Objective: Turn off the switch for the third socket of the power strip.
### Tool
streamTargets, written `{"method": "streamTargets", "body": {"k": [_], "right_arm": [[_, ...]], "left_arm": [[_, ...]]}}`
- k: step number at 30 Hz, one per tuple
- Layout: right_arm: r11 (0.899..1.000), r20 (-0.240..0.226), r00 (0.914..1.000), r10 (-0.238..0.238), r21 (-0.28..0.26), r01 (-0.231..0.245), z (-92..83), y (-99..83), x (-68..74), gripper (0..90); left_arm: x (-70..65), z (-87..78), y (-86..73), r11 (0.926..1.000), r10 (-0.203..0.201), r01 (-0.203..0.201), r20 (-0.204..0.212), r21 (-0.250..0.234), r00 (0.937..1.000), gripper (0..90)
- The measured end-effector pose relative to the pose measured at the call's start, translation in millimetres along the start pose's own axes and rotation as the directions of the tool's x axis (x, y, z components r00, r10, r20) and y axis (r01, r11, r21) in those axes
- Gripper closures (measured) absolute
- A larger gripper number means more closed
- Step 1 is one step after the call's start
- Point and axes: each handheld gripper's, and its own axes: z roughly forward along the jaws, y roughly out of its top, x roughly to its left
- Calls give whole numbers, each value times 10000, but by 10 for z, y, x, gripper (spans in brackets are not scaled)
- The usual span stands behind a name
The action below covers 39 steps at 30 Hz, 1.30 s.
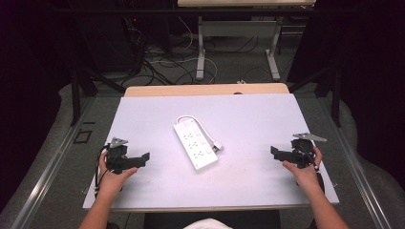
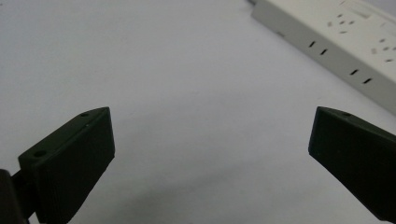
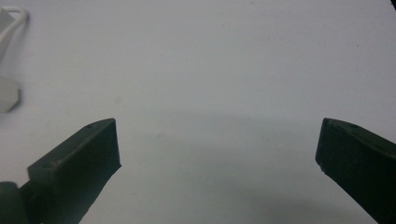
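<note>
One white power strip lies at the middle of the white table, set at a slant, its outlet face up. Its single cord loops round the far end and runs down its right side to one plug, which lies loose on the table just beside the strip. Nothing is plugged into the outlets, as far as I can tell.

The work looks not yet begun: the strip sits untouched, and whatever is to be done with it and its plug is all still ahead.

Two grippers are here, one in each hand. The left gripper rests near the table's left edge, the right gripper near the right edge, both well apart from the strip and pointing inward at it. Each has its jaws spread wide with nothing between them.
</note>
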Motion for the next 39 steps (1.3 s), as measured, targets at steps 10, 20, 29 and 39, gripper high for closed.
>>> {"method": "streamTargets", "body": {"k": [10, 20, 29, 39], "right_arm": [[9956, -97, 9965, -834, -438, 829, -106, -9, 224, 0], [9926, -358, 9926, -1158, -413, 1143, -141, -30, 303, 0], [9913, -509, 9907, -1260, -459, 1237, -154, -45, 327, 0], [9919, -371, 9923, -1186, -495, 1167, -139, -57, 329, 0]], "left_arm": [[-241, -117, 20, 9985, 483, -470, 502, -267, 9976, 1], [-472, -111, 37, 9954, 937, -916, 851, -284, 9920, 2], [-591, -94, 42, 9924, 1233, -1225, 1088, -134, 9864, 3], [-715, -75, 37, 9900, 1408, -1403, 1234, -124, 9823, 23]]}}
